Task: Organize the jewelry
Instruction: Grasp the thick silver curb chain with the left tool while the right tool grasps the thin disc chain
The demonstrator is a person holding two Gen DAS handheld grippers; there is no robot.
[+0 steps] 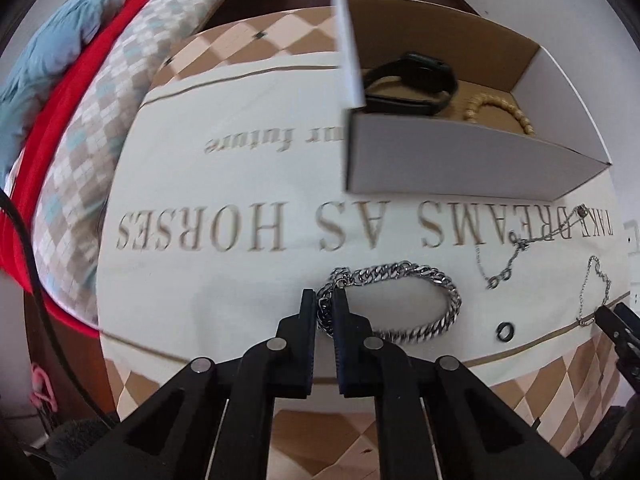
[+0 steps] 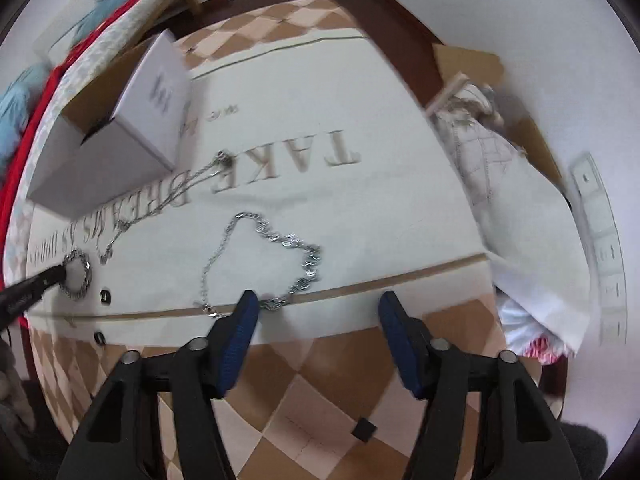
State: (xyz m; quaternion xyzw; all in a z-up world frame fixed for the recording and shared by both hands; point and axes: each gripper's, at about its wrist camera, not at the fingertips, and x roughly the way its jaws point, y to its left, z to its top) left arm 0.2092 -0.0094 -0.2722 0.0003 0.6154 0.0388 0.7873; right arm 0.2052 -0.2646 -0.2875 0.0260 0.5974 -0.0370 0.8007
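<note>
My left gripper points down at the printed cloth and is shut on the left end of a thick silver chain bracelet. In the right wrist view it shows as a dark finger on that bracelet. My right gripper stands open over the near end of a thin silver charm chain, whose lowest links lie by the left fingertip. A white cardboard box holds a black watch band and a wooden bead bracelet. A thin pendant necklace lies by the box.
Small black rings lie on the cream cloth with brown lettering. A red and blue bedding pile borders the left side. White fabric and paper crowd the right. A small black cube sits on the checked border.
</note>
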